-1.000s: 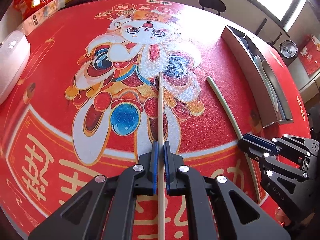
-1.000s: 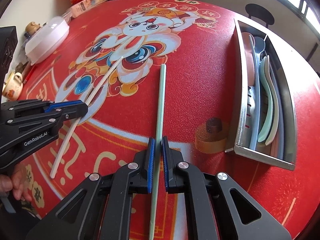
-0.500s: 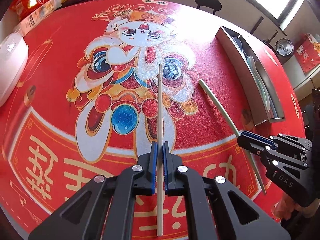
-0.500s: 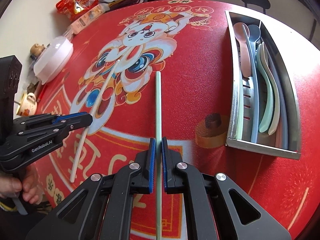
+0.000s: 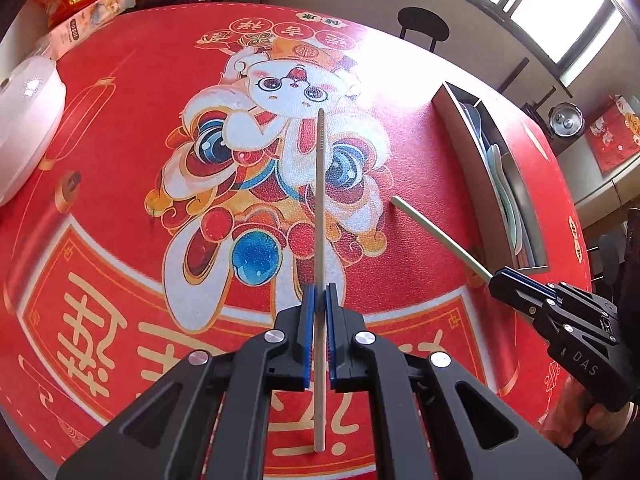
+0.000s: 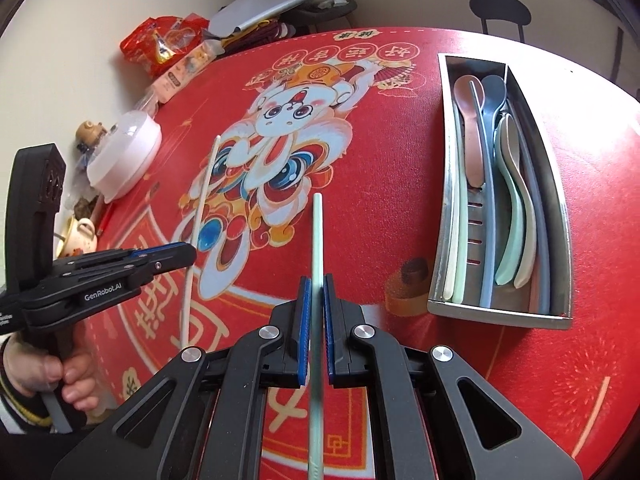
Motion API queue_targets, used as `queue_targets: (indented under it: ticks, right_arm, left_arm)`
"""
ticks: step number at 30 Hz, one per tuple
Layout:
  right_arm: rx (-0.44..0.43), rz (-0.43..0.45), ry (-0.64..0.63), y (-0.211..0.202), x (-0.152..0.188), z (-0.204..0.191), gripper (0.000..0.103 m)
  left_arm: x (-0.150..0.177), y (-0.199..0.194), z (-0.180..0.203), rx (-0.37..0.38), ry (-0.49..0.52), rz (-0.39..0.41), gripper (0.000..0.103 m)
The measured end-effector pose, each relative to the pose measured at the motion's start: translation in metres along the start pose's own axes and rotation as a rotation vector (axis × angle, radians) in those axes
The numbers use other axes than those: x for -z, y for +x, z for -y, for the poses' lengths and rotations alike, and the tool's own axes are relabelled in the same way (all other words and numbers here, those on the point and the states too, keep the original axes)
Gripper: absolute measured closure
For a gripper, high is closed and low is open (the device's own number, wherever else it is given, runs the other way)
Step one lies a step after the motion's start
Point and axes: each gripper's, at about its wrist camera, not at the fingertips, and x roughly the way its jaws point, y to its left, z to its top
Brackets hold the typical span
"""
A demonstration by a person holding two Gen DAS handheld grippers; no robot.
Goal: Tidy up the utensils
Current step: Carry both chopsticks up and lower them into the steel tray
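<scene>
Two chopsticks held above the tabletop (image 6: 400, 208)

The beige chopstick (image 5: 320, 216) is clamped in the left gripper (image 5: 320, 334), the green chopstick (image 6: 316, 240) in the right gripper (image 6: 316, 328), likely for the steel tray (image 6: 496, 312).

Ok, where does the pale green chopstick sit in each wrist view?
Left wrist: the pale green chopstick runs diagonally at right, its near end in the right gripper.
Right wrist: bottom centre, upright in the picture, clamped between that gripper's blue-padded fingers.
Shared landmark: the steel utensil tray, right of the chopstick in both views.
</scene>
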Motion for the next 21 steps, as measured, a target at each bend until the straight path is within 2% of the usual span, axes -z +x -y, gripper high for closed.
queue_targets:
  ticks: [7, 21]
  right_arm:
    - [-0.021, 0.046, 0.036, -0.015, -0.006, 0.006, 0.097]
    - [-0.034, 0.168, 0.112, -0.055, -0.025, 0.024, 0.097]
  left_arm:
    - [-0.008, -0.014, 0.011, 0.055, 0.027, 0.037, 0.098]
    - [-0.025, -0.039, 0.030, 0.107, 0.058, 0.097, 0.098]
